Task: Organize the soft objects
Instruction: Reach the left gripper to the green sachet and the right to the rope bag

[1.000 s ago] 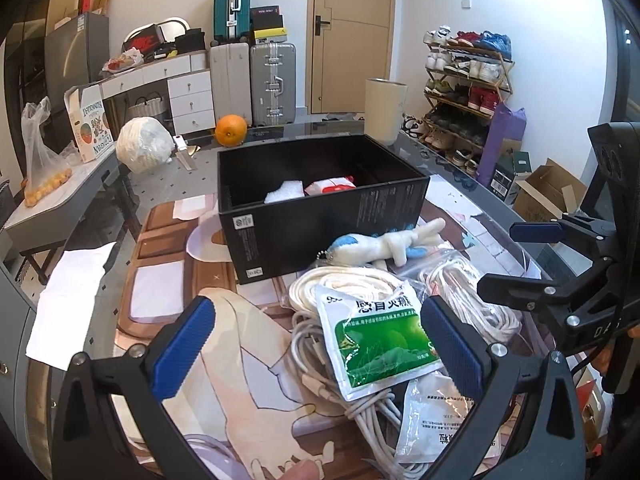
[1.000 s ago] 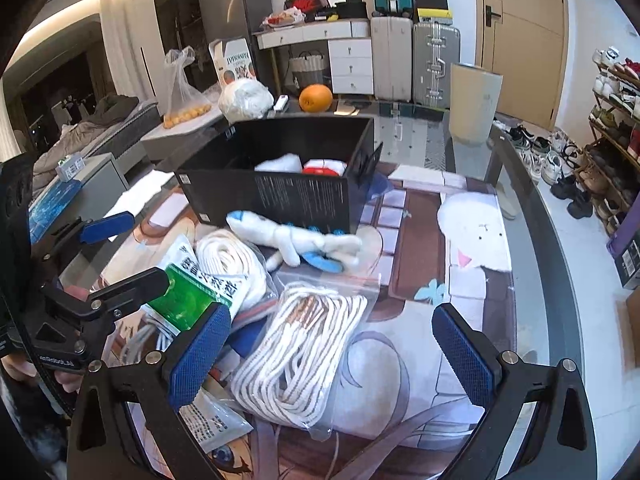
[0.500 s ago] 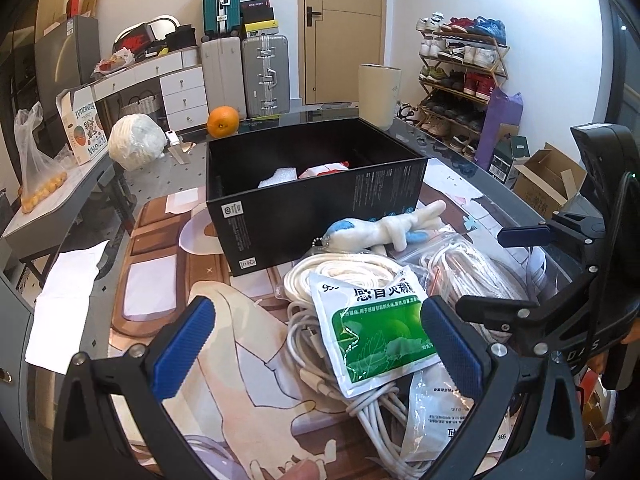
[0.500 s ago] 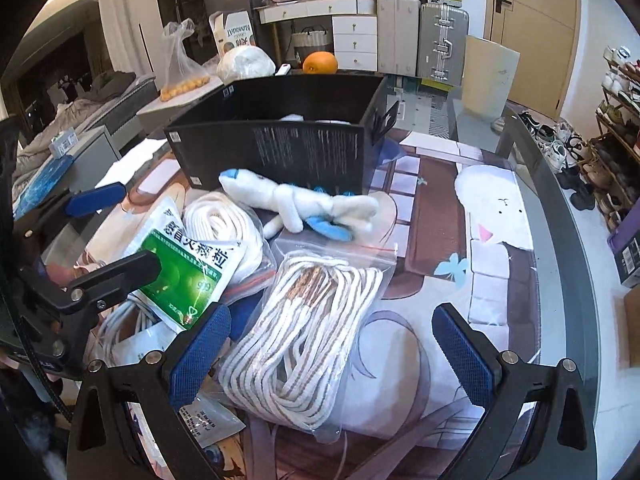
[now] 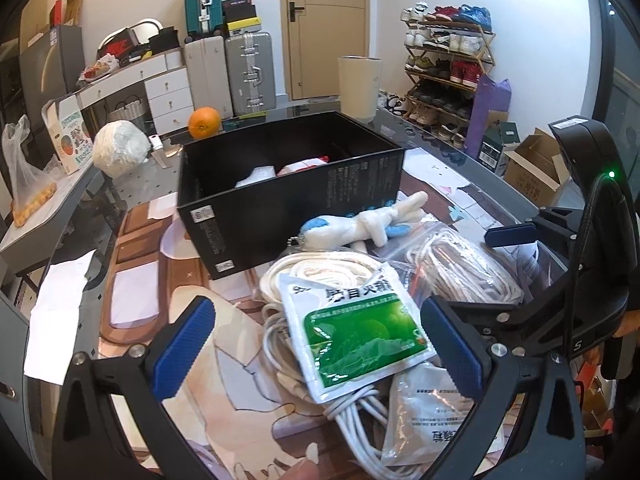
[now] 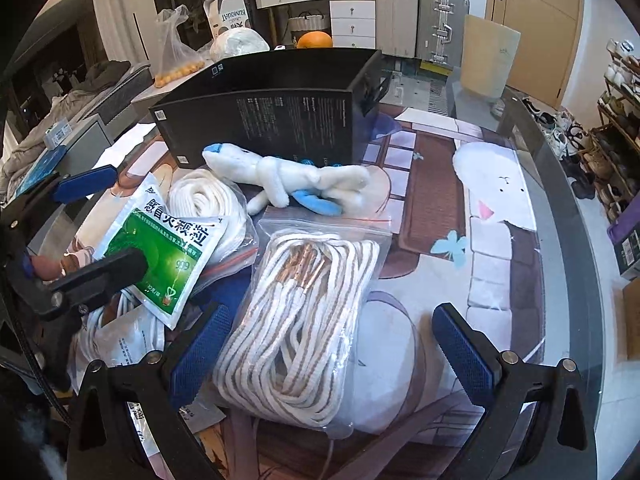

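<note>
- Surface: glass table (image 6: 560, 184) with printed mat, cluttered room behind.
- Left gripper (image 5: 318, 344): fingers spread around green-and-white foil sachet (image 5: 356, 328), lower centre; may snag white cable coil (image 5: 360, 428) beneath.
- Right gripper (image 6: 332, 344): fingers spread over clear zip bag of white cord (image 6: 304, 320), lower centre; slippery.
- Black cardboard box (image 6: 260, 120), upper centre: destination, likely.

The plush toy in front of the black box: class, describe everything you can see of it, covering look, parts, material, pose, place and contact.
The plush toy is white with a blue head end and a blue limb. It looks like soft fleecy fabric, with thin floppy limbs. It lies flat on its side along the near wall of the black box. Part of it rests on the zip bag of rope. A small metal chain shows at its head in the left view. Neither gripper touches it.
</note>
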The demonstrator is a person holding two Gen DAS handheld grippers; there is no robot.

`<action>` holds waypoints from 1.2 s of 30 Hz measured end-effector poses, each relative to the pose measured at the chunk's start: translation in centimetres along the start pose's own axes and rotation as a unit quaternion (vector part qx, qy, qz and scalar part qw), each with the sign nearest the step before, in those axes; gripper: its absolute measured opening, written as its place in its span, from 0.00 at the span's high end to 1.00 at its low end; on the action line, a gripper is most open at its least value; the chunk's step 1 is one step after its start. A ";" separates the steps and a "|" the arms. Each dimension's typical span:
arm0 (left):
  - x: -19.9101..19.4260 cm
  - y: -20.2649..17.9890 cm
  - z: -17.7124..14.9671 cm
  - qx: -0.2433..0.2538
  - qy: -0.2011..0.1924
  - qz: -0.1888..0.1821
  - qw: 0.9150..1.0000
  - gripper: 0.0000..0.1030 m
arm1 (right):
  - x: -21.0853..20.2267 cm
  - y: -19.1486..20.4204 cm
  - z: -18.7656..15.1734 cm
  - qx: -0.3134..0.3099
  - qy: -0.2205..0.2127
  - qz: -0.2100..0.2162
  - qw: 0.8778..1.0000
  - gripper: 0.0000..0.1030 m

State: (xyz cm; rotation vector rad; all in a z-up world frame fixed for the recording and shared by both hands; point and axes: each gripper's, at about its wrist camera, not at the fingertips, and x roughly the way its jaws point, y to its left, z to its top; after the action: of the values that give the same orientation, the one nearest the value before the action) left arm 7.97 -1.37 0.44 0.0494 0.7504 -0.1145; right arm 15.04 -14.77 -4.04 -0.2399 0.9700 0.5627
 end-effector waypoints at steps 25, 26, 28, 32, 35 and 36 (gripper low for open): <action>2.3 -2.5 0.6 0.041 0.058 0.019 0.997 0.00 | -0.1 -1.5 -0.4 0.006 0.001 -0.022 1.000 0.01; 2.4 -2.5 0.5 0.045 0.061 0.023 0.997 0.00 | -0.1 -1.6 -0.4 0.008 0.001 -0.020 1.000 0.01; 2.4 -2.3 0.4 0.046 0.064 0.025 0.997 0.00 | -0.1 -1.6 -0.4 0.008 0.001 -0.019 1.000 0.01; 1.9 -1.2 0.1 0.039 0.064 0.028 0.997 0.00 | 0.0 -1.5 -0.4 0.008 0.002 -0.020 1.000 0.01; 1.5 -0.3 -0.1 0.032 0.062 0.033 0.997 0.00 | 0.0 -1.4 -0.4 0.006 0.002 -0.022 1.000 0.01; 1.4 0.2 -0.2 0.027 0.062 0.032 0.997 0.00 | 0.0 -1.3 -0.4 0.005 0.002 -0.023 1.000 0.01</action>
State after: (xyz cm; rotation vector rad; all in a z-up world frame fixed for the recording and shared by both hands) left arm 8.94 -1.33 -0.66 0.1335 0.8684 -0.0709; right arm 15.52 -16.02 -4.32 -0.2541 0.9691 0.5144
